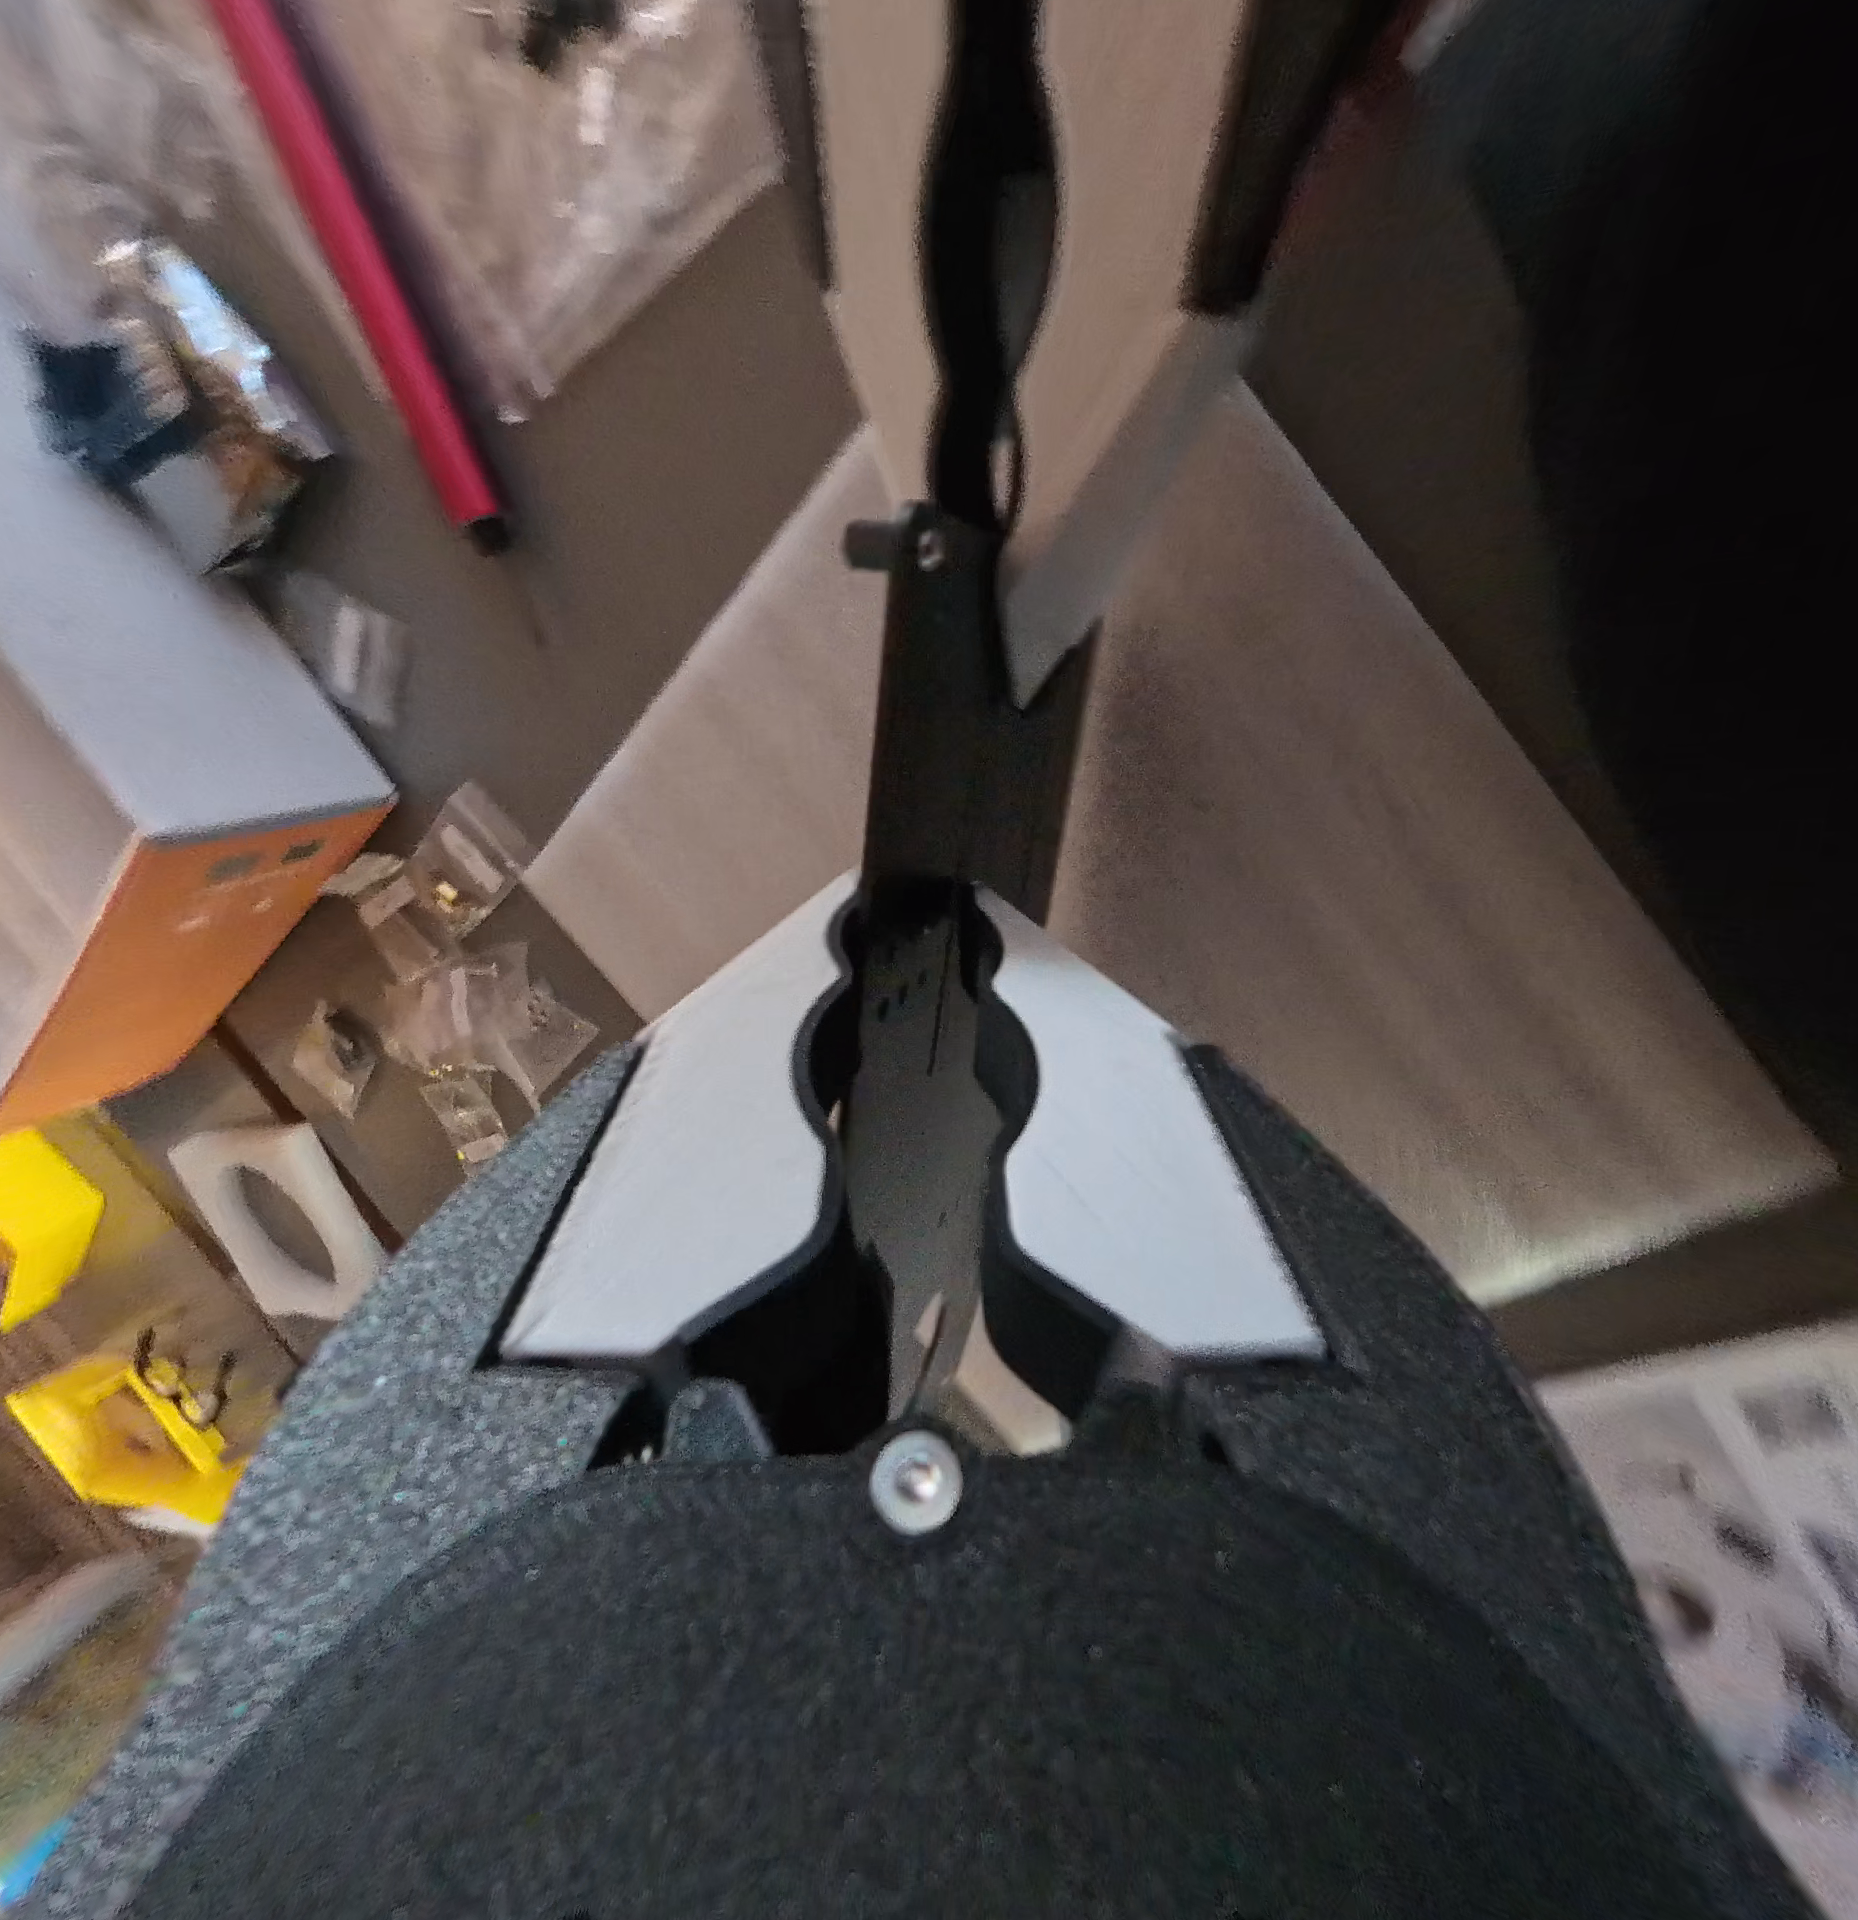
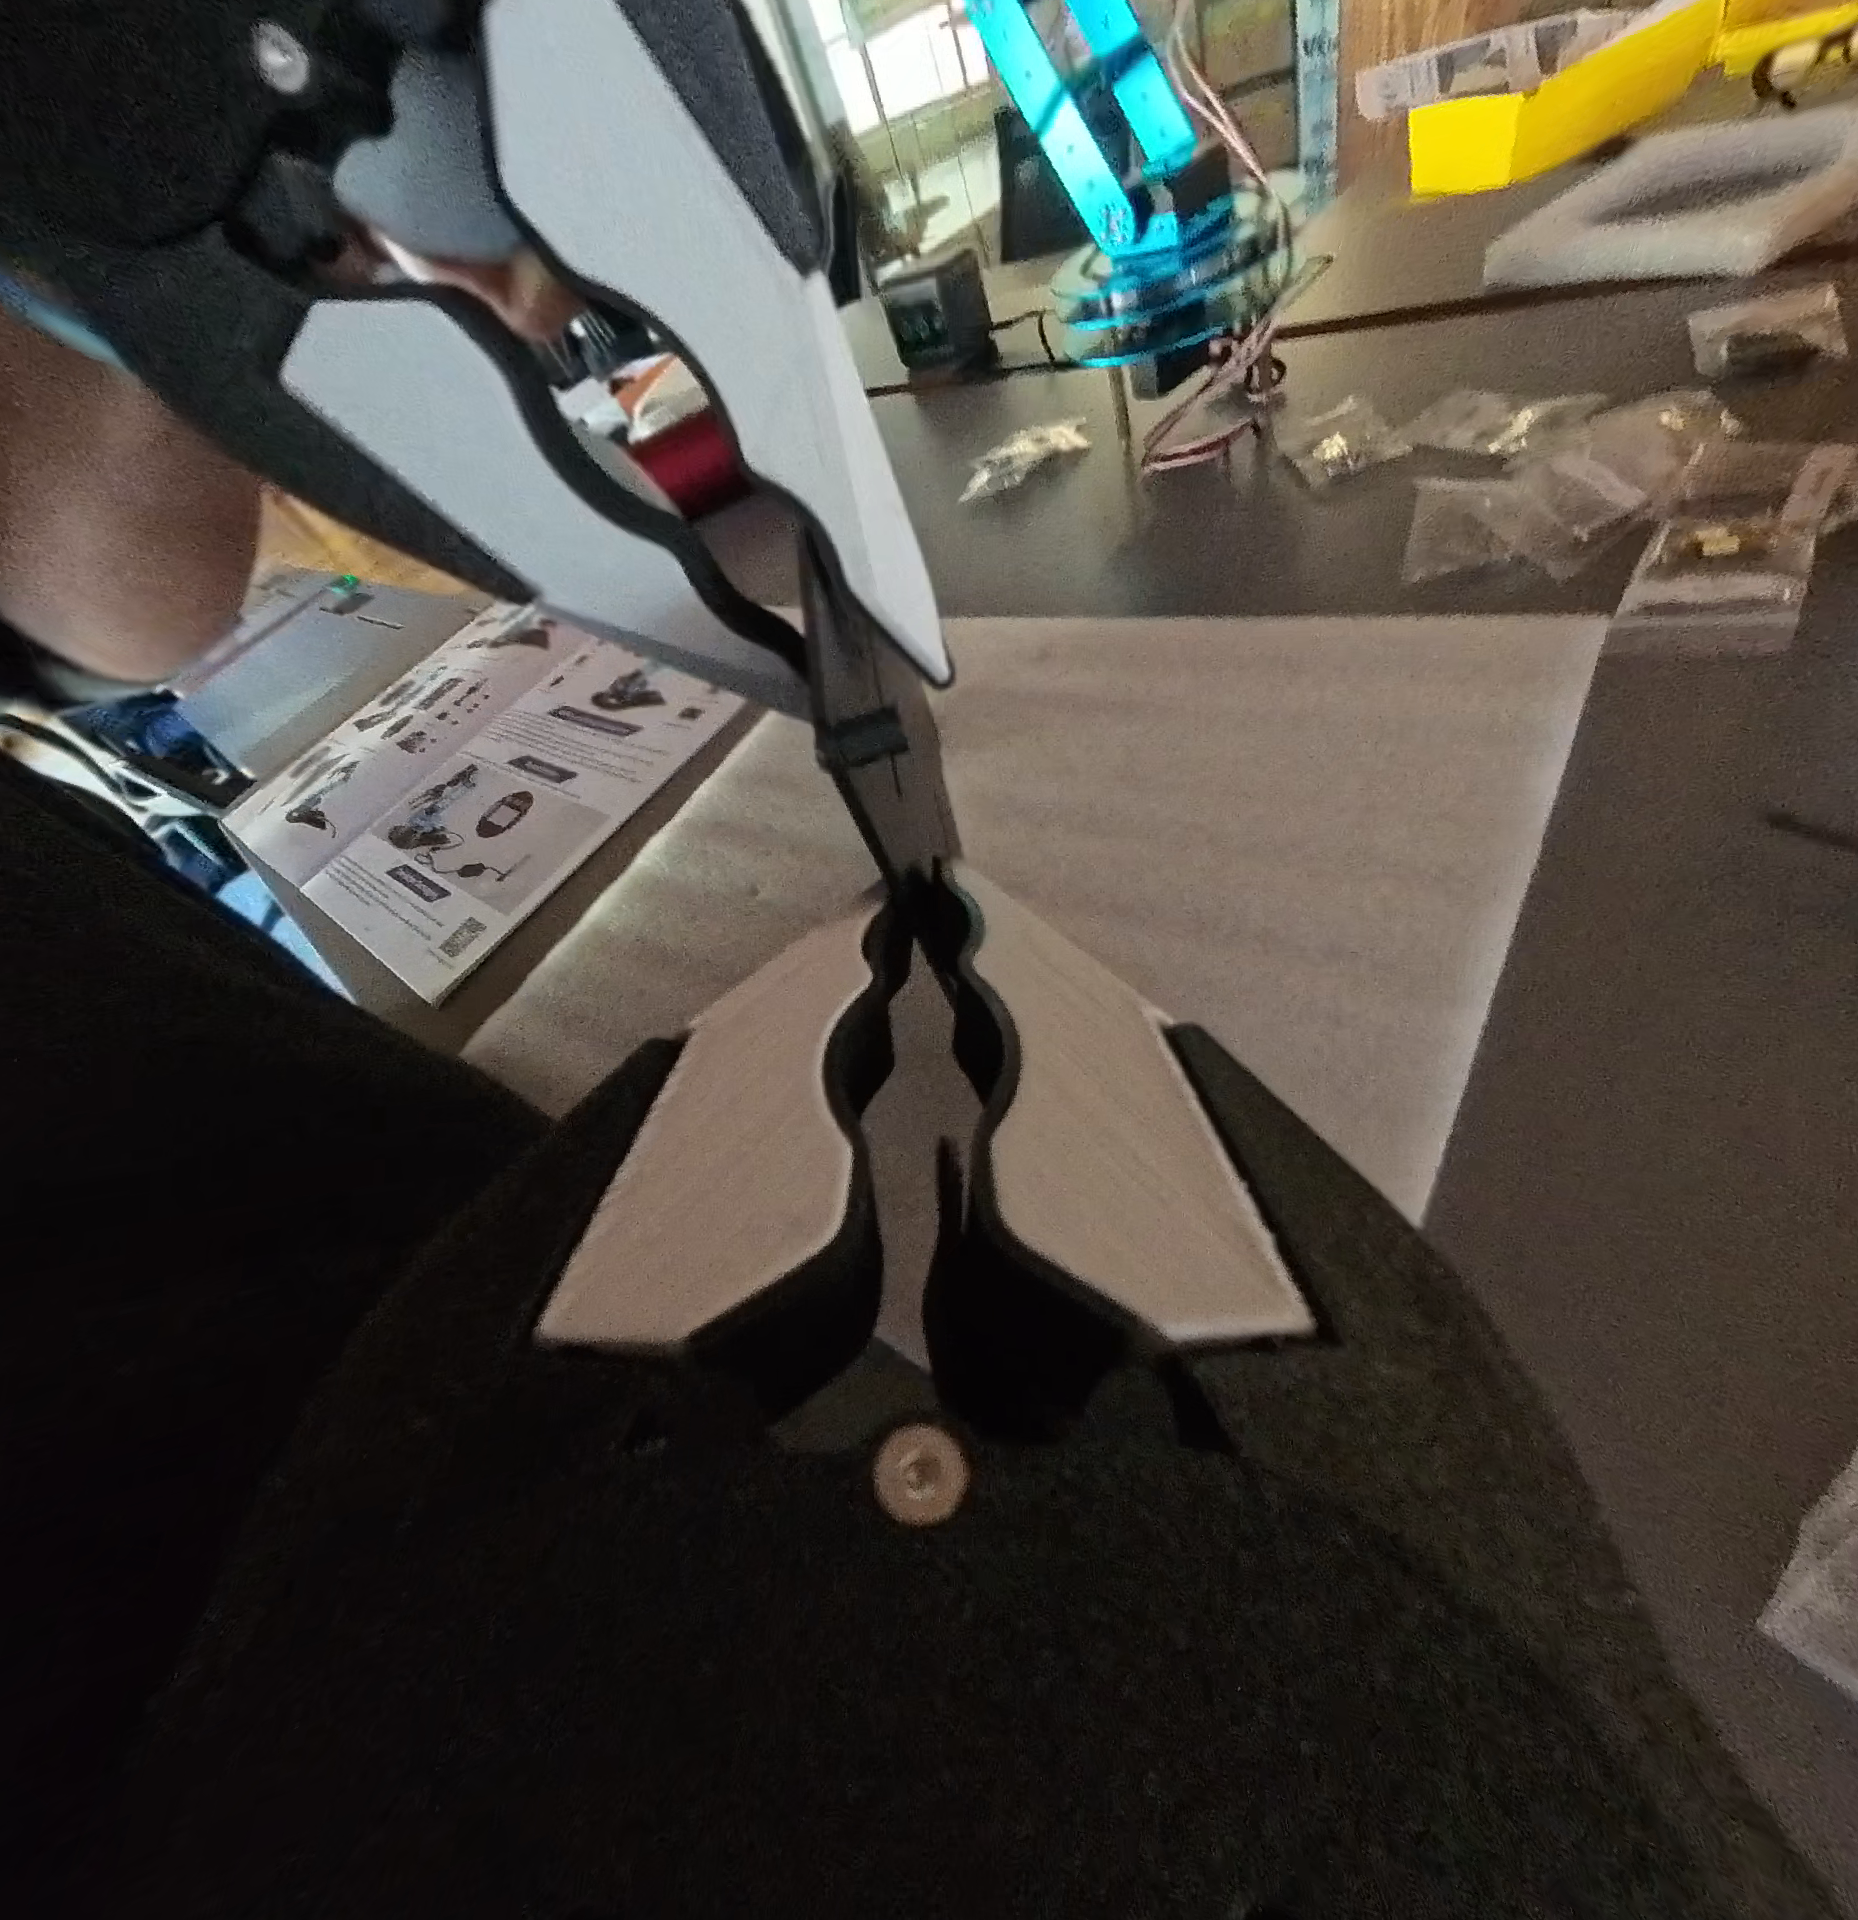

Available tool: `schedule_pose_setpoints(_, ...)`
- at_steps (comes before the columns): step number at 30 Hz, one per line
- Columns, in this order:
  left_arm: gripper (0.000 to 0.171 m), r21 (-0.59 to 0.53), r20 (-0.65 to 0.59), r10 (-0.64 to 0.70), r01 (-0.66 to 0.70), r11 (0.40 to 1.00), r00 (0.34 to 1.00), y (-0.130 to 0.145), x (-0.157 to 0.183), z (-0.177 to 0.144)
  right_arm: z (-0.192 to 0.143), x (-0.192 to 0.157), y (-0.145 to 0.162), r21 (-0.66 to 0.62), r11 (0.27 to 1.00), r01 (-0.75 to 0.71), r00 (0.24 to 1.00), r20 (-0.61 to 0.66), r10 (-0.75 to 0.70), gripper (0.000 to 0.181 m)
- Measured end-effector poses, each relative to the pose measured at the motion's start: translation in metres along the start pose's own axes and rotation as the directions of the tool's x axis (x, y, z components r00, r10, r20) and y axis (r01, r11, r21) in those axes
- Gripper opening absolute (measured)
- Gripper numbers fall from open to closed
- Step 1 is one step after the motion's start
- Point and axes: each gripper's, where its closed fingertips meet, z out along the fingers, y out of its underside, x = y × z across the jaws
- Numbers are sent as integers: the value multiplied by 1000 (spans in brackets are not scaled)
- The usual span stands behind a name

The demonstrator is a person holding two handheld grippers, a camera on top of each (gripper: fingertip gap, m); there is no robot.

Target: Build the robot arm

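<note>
Black flat plastic strip (image 1: 930,727), thin and long, runs from 6 toward 12 o'clock above the grey mat (image 1: 1372,935). Left gripper (image 1: 920,935) clamps its near end; right gripper (image 2: 930,894) pinches the far end (image 2: 889,769), jaws closed on it.

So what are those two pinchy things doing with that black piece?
A person holds two hand grippers, and both are pinching the same thin black part above a pale mat on the dark table. The left gripper is shut on one end, and the right gripper is shut on the other end, so the part hangs between them. Little clear bags of small parts, a blue-lit stand and an open instruction booklet lie around them, untouched.
</note>
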Motion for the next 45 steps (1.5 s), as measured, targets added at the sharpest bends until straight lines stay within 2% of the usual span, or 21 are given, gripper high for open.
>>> schedule_pose_setpoints(3, 28, 92, 141, -189, 177, 980, 972, -9, -9, 8, -4, 7, 6, 25, 998, -60, 998, -11, 60, 2)
schedule_pose_setpoints(5, 34, 192, 165, -327, 295, 936, 930, -16, -12, 8, -4, 7, 6, 29, 998, -48, 999, -16, 49, 2)
schedule_pose_setpoints(8, 46, 360, 51, -435, 389, 848, 899, -31, -5, 1, -5, 4, 8, 22, 1000, 1, 1000, -10, -1, 1)
schedule_pose_setpoints(10, 46, 414, -37, -421, 398, 819, 906, -39, -2, -5, -5, 4, 8, 18, 1000, 8, 1000, -2, -8, 1)
schedule_pose_setpoints(12, 44, 449, -101, -358, 364, 816, 928, -48, 2, -10, -6, 3, 9, 2, 999, 39, 999, 13, -39, 2)
schedule_pose_setpoints(17, 36, 396, -140, -168, 211, 894, 976, -58, 6, -6, -10, -1, 15, -63, 988, 143, 989, 58, -139, 2)
schedule_pose_setpoints(19, 32, 381, -185, -139, 201, 902, 973, -62, 8, -6, -12, -1, 15, -89, 956, 279, 960, 31, -277, 3)
schedule_pose_setpoints(21, 32, 381, -254, -128, 220, 898, 959, -65, 14, -10, -11, -5, 14, -95, 938, 332, 943, 21, -332, 3)
schedule_pose_setpoints(23, 24, 388, -310, -124, 244, 889, 943, -68, 22, -16, -11, -7, 14, -106, 913, 395, 918, -2, -398, 1)
schedule_pose_setpoints(31, 24, 424, -317, -187, 315, 849, 930, -69, 18, -27, -11, -16, 18, -125, 906, 404, 912, -15, -409, 2)
schedule_pose_setpoints(36, 26, 377, -269, -148, 246, 893, 952, -65, 28, -19, -10, -18, 19, -130, 917, 378, 924, -17, -383, 2)
schedule_pose_setpoints(40, 26, 374, -245, -139, 226, 899, 959, -67, 30, -16, -10, -20, 20, -135, 910, 392, 918, -15, -397, 2)
schedule_pose_setpoints(45, 13, 367, -280, -146, 246, 897, 949, -69, 34, -16, -10, -18, 20, -136, 913, 386, 919, -28, -393, 1)
